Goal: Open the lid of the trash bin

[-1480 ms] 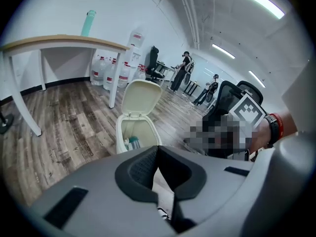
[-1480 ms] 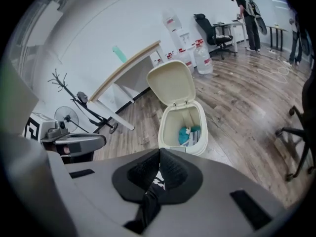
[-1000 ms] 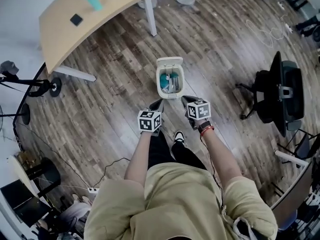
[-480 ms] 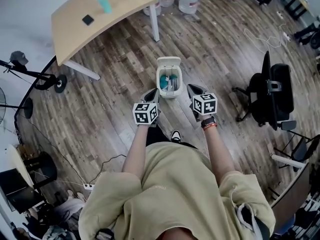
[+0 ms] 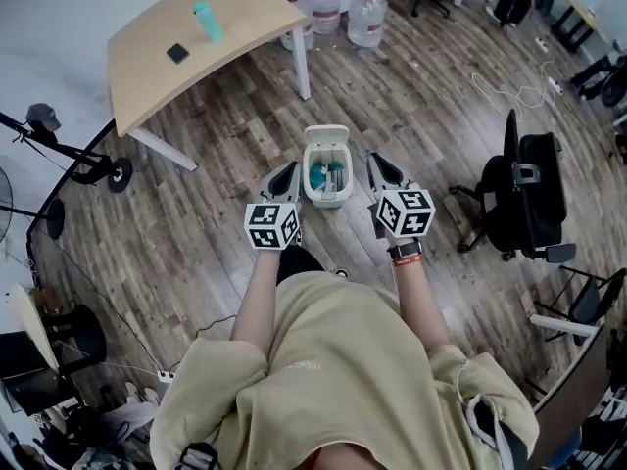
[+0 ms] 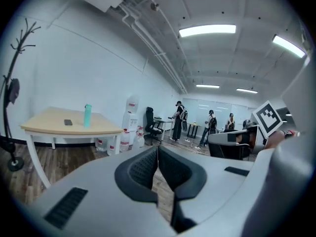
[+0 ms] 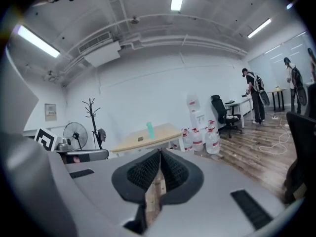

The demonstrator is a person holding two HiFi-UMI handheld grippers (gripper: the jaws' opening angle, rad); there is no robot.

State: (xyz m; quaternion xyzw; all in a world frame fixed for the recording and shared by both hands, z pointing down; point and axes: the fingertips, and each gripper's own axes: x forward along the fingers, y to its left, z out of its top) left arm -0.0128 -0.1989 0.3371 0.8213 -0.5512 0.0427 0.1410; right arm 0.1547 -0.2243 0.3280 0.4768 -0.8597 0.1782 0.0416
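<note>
On the wooden floor (image 5: pixel 431 86), straight ahead of the person, stands a small white trash bin (image 5: pixel 310 186). Its lid (image 5: pixel 327 135) is swung up and back on the far side. The inside is open to view, with something teal and something white lying in it.

The left hand-held gripper (image 5: pixel 286 172) hangs just beside the bin's left wall, and the right hand-held gripper (image 5: pixel 376 163) hangs just beside its right wall. Neither touches the bin, which sits between them. In the left gripper view the ribbed pads (image 6: pixel 146 168) are pressed together with nothing between them. The right gripper view shows the same, its pads (image 7: pixel 174 171) meeting at the tips and pinching nothing. Both cameras point out across the room, not down at the bin.

Well away to the far left is a pale wooden surface (image 5: pixel 147 76) on white legs. A teal bottle (image 5: pixel 205 20) stands near its far edge and a black phone (image 5: pixel 177 53) lies close by. Water jugs (image 5: pixel 367 18) cluster on the floor past its right corner. A black office chair (image 5: pixel 524 199) stands to the right, well apart from the bin.
</note>
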